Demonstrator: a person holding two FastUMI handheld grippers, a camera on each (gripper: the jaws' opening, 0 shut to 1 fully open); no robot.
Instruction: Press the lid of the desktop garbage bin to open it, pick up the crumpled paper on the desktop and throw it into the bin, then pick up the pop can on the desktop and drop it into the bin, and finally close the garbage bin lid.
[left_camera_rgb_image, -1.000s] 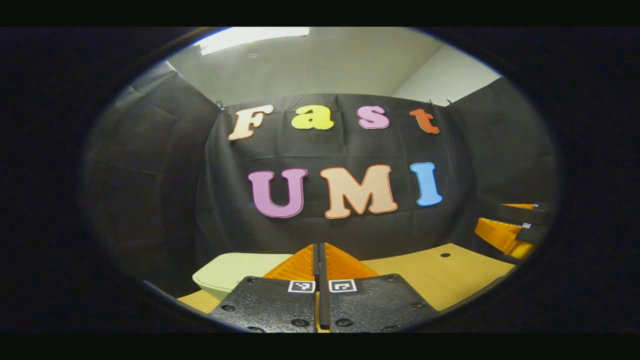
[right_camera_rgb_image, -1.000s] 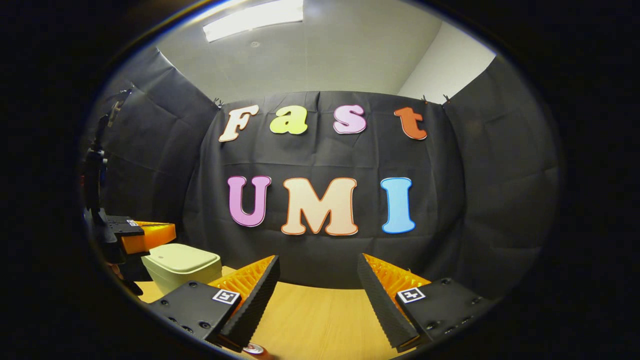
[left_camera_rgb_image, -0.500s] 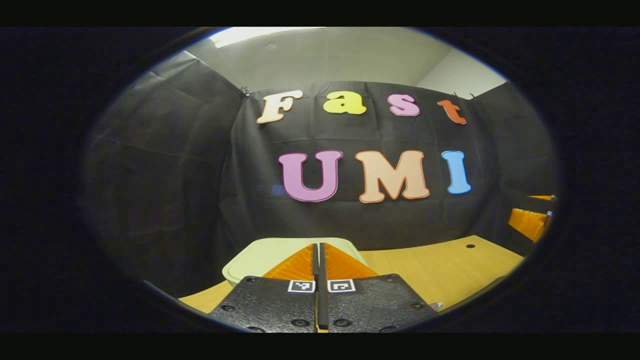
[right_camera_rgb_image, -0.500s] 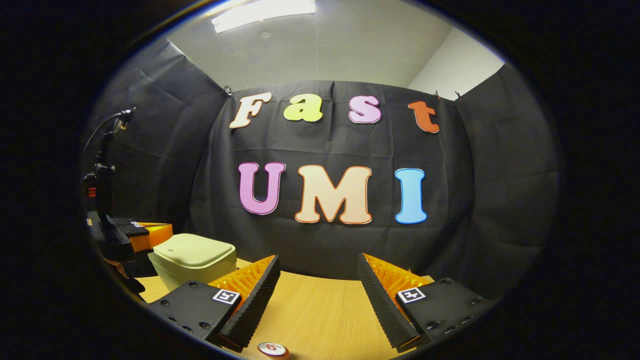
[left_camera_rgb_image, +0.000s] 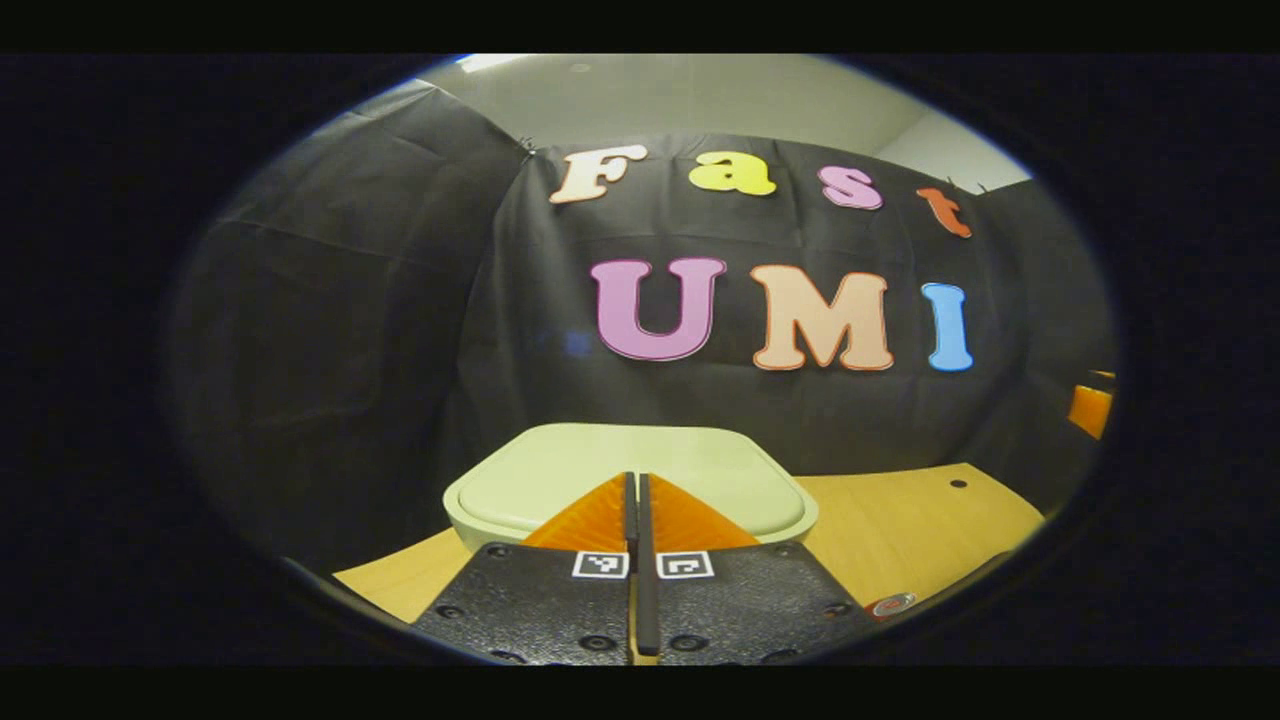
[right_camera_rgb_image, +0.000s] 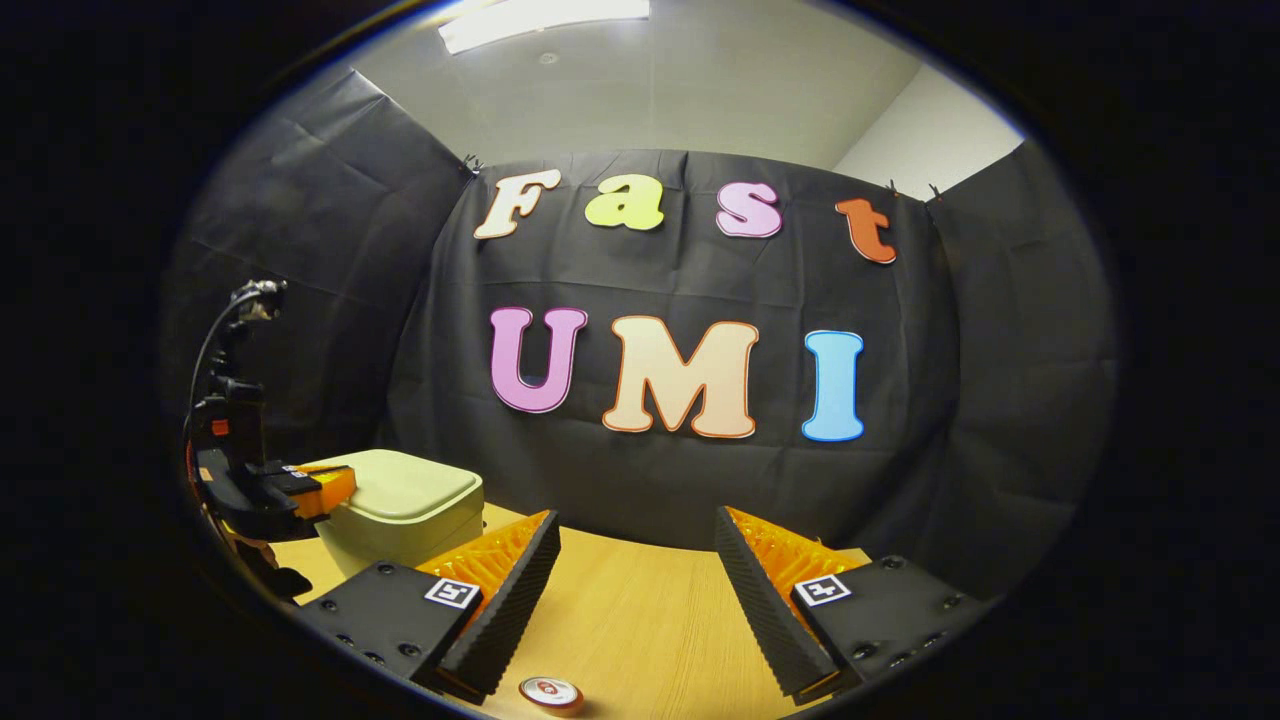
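Two fingers of the left gripper (left_camera_rgb_image: 636, 500) are pressed together with nothing between them, their tips held over the near edge of the bin lid (left_camera_rgb_image: 560, 470); whether the tips touch the lid cannot be told from the left gripper view. Compared with the frames one second and half a second ago, the garbage bin (left_camera_rgb_image: 470, 520) has shifted from the lower left of that view to its centre and appears larger, so the left gripper has been brought up to the bin and turned toward it. The lid is seen closed and lying flat, its broad face upward and its longer side running left to right across the view.

In the right gripper view, the left gripper (right_camera_rgb_image: 335, 485) is seen at the far left, lying across the bin's left edge, where earlier it stood clear beside it. The bin (right_camera_rgb_image: 400, 525) stands on the wooden desktop (right_camera_rgb_image: 640, 620) close to the booth's back wall.

The right gripper (right_camera_rgb_image: 637, 545) is held with its fingers spread wide and empty. The pop can (right_camera_rgb_image: 551, 693) stands upright below and between them, long axis vertical, top facing up; a second ago only its rim was visible. In the left gripper view the can (left_camera_rgb_image: 890, 605) is at the lower right.
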